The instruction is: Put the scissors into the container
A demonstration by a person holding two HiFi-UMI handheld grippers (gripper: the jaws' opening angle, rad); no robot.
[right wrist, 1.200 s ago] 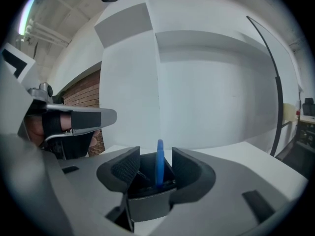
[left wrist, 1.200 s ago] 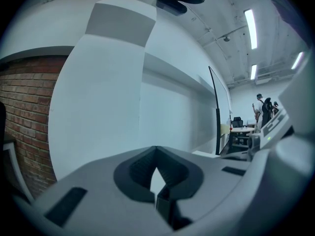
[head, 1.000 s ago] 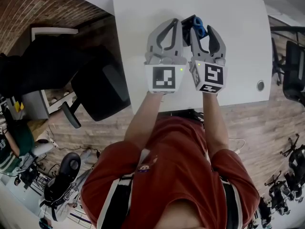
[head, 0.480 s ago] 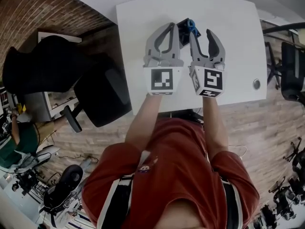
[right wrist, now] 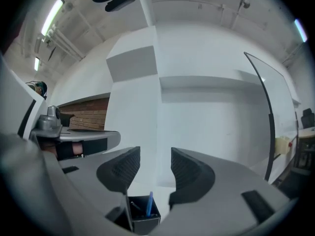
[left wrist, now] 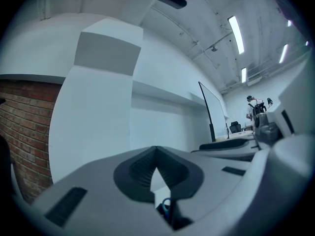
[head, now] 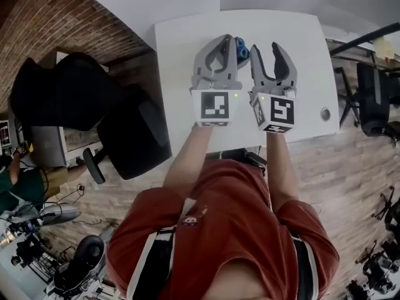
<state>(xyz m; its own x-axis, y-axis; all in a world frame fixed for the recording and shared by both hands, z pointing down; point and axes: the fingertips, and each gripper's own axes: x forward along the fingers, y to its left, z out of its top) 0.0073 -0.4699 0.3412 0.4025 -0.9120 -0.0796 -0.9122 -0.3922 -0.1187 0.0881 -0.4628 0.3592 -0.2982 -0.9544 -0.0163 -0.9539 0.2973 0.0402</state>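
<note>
A black container [head: 244,56] stands on the white table [head: 312,55], and the blue handles of the scissors [head: 240,44] stick up out of it. In the head view it shows only in the gap between my two grippers. My left gripper [head: 222,38] is shut and empty, just left of the container. My right gripper [head: 267,46] is open and empty, just right of it. In the right gripper view the container [right wrist: 142,216] sits low, below the right gripper [right wrist: 155,163], with a blue handle [right wrist: 149,204] upright inside. The left gripper [left wrist: 156,150] shows closed tips.
A black office chair [head: 128,127] stands left of the table, beside a brick wall [head: 56,17]. A round grommet [head: 325,113] sits near the table's right front corner. Another chair [head: 375,99] is at the far right. A white wall [right wrist: 206,112] rises behind the table.
Both grippers have drawn back from the container. The right gripper, earlier around the blue handles, now stands to their right. The head view has shifted.
</note>
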